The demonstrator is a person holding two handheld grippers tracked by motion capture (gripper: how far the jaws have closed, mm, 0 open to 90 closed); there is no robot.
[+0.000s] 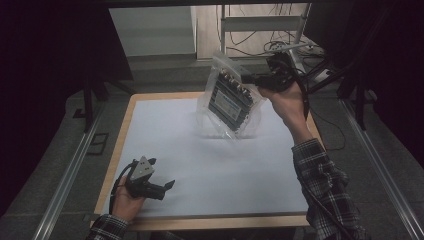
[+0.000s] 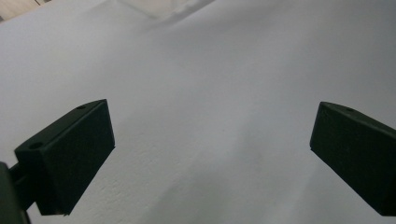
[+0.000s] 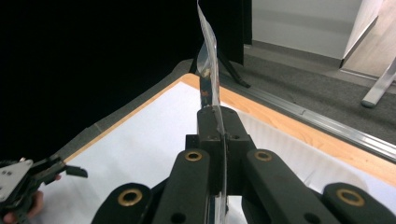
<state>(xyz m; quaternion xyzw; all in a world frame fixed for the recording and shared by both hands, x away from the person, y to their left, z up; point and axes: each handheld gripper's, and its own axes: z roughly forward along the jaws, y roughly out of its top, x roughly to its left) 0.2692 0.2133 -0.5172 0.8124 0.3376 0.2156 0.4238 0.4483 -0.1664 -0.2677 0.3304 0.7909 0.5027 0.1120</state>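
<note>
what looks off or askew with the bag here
The clear bag hangs tilted, pinched by one edge in the right gripper, its dark device sagging toward the lower corner above the table. No damage visible.

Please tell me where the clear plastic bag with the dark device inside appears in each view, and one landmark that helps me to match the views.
High view: the clear plastic bag hangs upper centre, above the far part of the table, pinched at its edge by the right gripper.
Left gripper view: a pale, blurred shape at the top edge may be the bag; I cannot tell.
Right gripper view: the bag rises edge-on, top centre, from the shut fingers.
Shared landmark: the white table surface.
</note>
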